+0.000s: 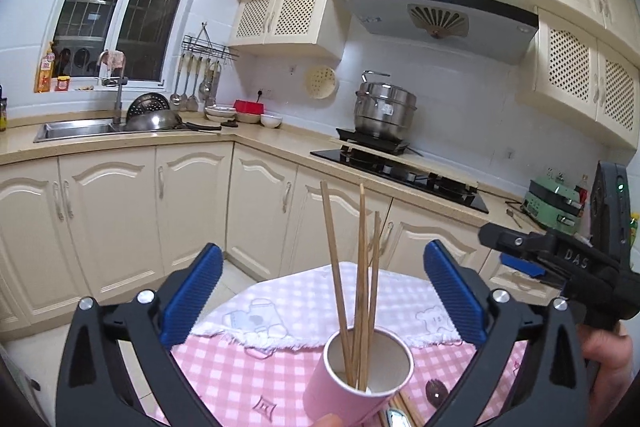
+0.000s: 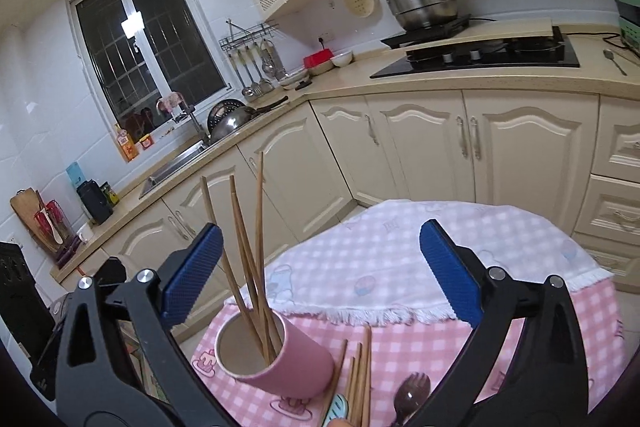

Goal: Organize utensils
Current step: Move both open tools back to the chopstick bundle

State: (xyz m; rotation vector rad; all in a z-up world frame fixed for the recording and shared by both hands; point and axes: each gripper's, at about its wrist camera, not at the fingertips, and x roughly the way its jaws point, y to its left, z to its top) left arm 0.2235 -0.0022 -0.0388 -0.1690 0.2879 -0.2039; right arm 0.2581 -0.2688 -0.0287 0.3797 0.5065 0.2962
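Observation:
A pink paper cup (image 1: 340, 387) stands on the pink checked tablecloth (image 1: 224, 379) and holds three wooden chopsticks (image 1: 362, 267) upright. My left gripper (image 1: 320, 303) is open and empty, its blue pads (image 1: 192, 295) wide apart above the cup. In the right wrist view the same cup (image 2: 280, 359) with chopsticks (image 2: 248, 251) sits low left. More chopsticks (image 2: 358, 375), a brown spork (image 2: 412, 395) and a pale blue utensil (image 2: 336, 407) lie on the cloth beside it. My right gripper (image 2: 320, 283) is open and empty above the table.
A white fringed cloth (image 2: 392, 259) covers the table's far part. Cream cabinets (image 2: 480, 147), a worktop with sink (image 1: 76, 131), a hob (image 1: 400, 171) and a steel pot (image 1: 384, 111) stand beyond. The right gripper's body (image 1: 568, 259) shows at the left view's right edge.

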